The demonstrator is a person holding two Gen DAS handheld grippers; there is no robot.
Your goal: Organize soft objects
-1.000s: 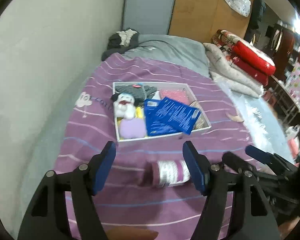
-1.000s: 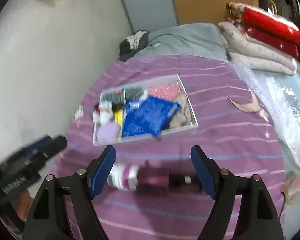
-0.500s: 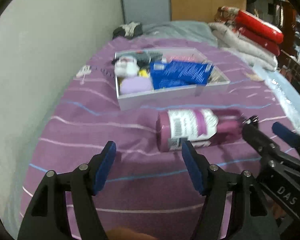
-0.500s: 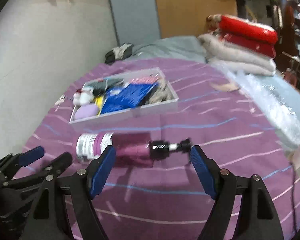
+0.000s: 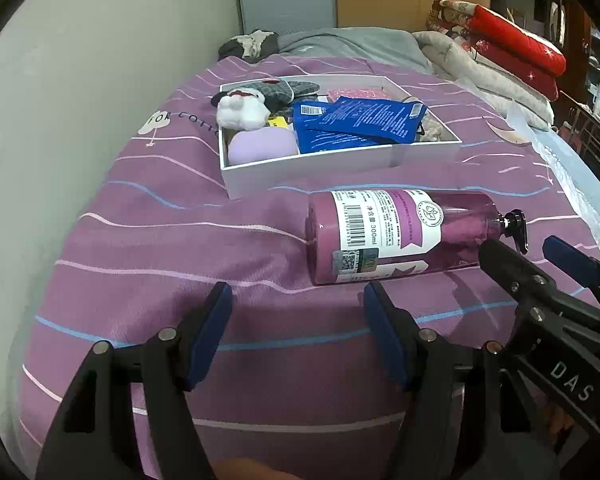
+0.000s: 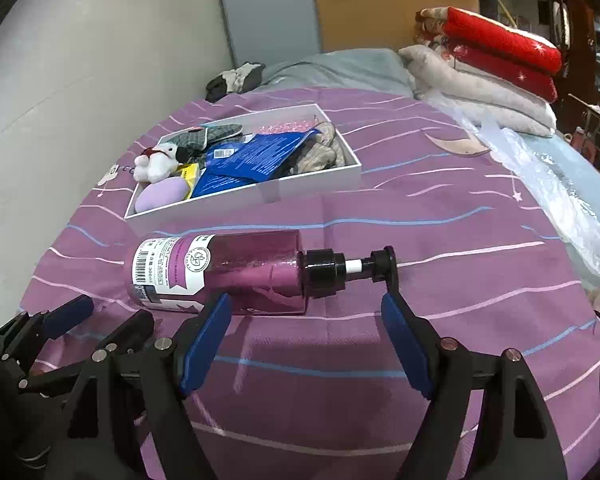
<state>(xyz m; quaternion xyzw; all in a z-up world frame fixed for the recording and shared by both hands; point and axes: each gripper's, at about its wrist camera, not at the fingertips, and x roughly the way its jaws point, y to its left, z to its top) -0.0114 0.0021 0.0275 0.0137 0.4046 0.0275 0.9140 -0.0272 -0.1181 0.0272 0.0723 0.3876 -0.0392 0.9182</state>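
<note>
A purple pump bottle [image 5: 396, 236] lies on its side on the purple striped bedspread; it also shows in the right wrist view [image 6: 220, 272], pump head to the right. Behind it a white box [image 5: 300, 168] holds a white plush toy [image 5: 240, 112], a lilac soft pad [image 5: 260, 148], blue packets [image 5: 356, 124] and grey cloth. My left gripper [image 5: 296, 300] is open and empty, just in front of the bottle's base. My right gripper [image 6: 306, 308] is open and empty, low in front of the bottle's neck. Each gripper shows in the other's view.
A wall runs along the left of the bed. Folded red and grey blankets [image 6: 492, 64] are stacked at the far right. A clear plastic sheet [image 6: 560, 184] lies on the right side. Dark clothes [image 5: 252, 44] and a grey cover lie at the bed's far end.
Both grippers have come down and closer to the bedspread. The bottle now looks larger and sits just beyond the fingertips. Both stay open.
</note>
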